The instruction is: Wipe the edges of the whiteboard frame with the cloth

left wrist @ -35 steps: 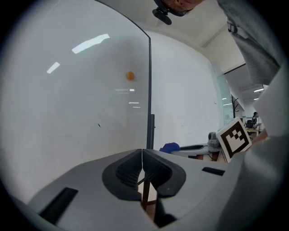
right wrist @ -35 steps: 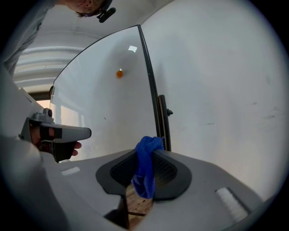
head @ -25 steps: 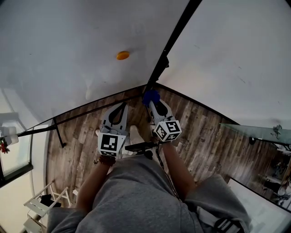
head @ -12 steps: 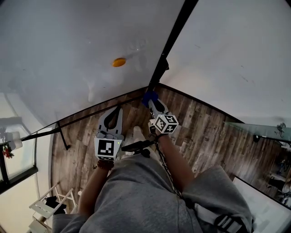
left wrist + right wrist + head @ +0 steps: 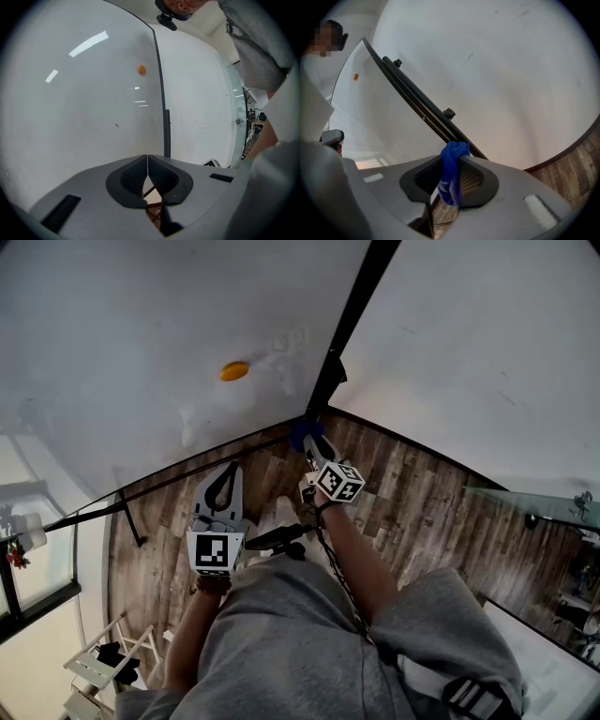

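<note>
1. Left gripper (image 5: 223,486): jaws shut together on nothing; it has sunk lower and hangs idle over the wooden floor (image 5: 422,512).
2. Orange magnet (image 5: 234,371): on the left whiteboard panel, untouched.
3. Right gripper (image 5: 310,445): jaws clamped on the blue cloth (image 5: 302,432); it has edged forward to the frame's bottom corner.
4. Whiteboard frame (image 5: 352,320): black upright edge; wiping is probably at its lower end, with the stretch above still to do.

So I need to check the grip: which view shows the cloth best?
The right gripper view: the cloth is close and sharp, pinched between the right hand-held gripper's jaws, just below the black frame. The head view shows only a small blue patch beside the frame. The left gripper view doesn't show it.
</note>
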